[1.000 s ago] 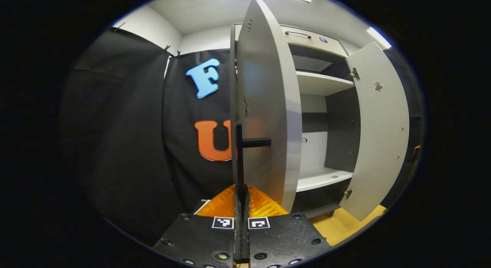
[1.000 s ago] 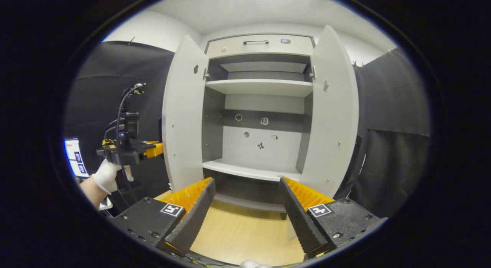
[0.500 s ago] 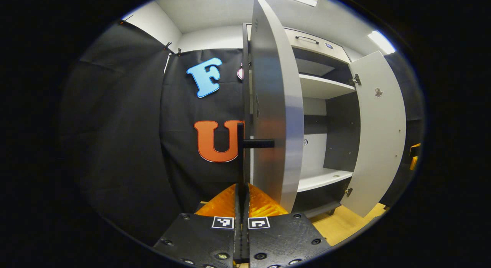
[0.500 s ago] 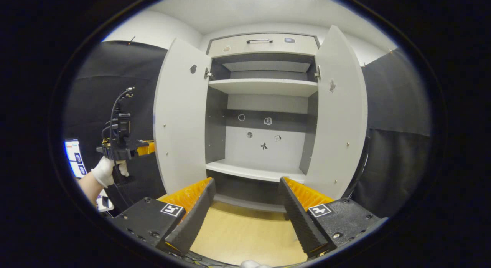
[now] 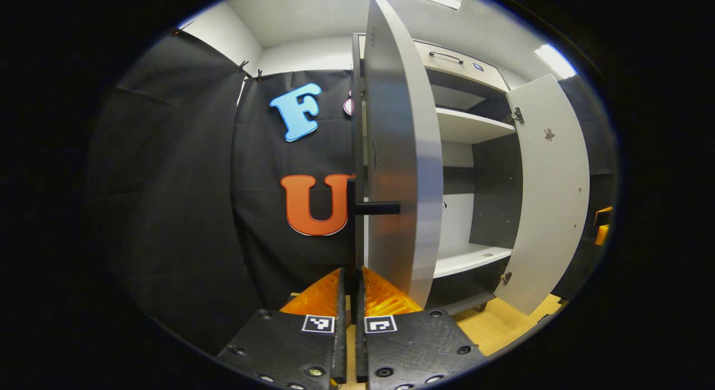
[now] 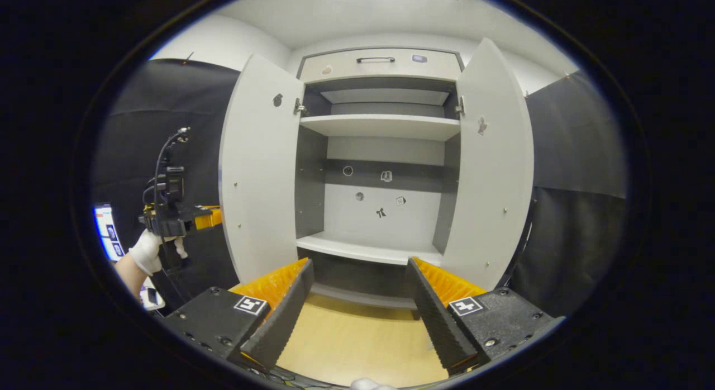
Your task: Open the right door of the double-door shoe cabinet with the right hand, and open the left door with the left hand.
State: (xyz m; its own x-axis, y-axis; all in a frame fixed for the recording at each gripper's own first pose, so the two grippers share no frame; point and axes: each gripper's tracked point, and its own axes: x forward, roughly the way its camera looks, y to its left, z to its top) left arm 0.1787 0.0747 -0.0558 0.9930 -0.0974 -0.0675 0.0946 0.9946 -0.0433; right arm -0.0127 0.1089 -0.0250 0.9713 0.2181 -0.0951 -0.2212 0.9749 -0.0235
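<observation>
The grey shoe cabinet [image 6: 385, 127] stands with both doors swung wide. In the left gripper view the left door [image 5: 396, 155] is nearly edge-on, and its black handle [image 5: 351, 222] runs down between the fingertips of my left gripper [image 5: 351, 271]. Those jaws stand a narrow gap apart around the handle. The right door [image 5: 550, 194] hangs open farther off. In the right gripper view my right gripper [image 6: 359, 265] is open and holds nothing, facing the shelves between the left door [image 6: 257, 177] and the right door [image 6: 491, 172]. A gloved hand [image 6: 146, 251] holds the left gripper [image 6: 206, 217] at the left door's outer side.
Bare shelves [image 6: 380, 127] and a top drawer [image 6: 380, 66] fill the cabinet. A pale wooden floor [image 6: 357, 339] lies before it. Black cloth walls [image 5: 184, 200] close in on both sides. A lit screen [image 6: 106, 233] sits low at the left.
The left door swung a little farther open over the last second. My left gripper's jaws, pressed together on the handle before, have parted slightly. The right gripper barely moved.
</observation>
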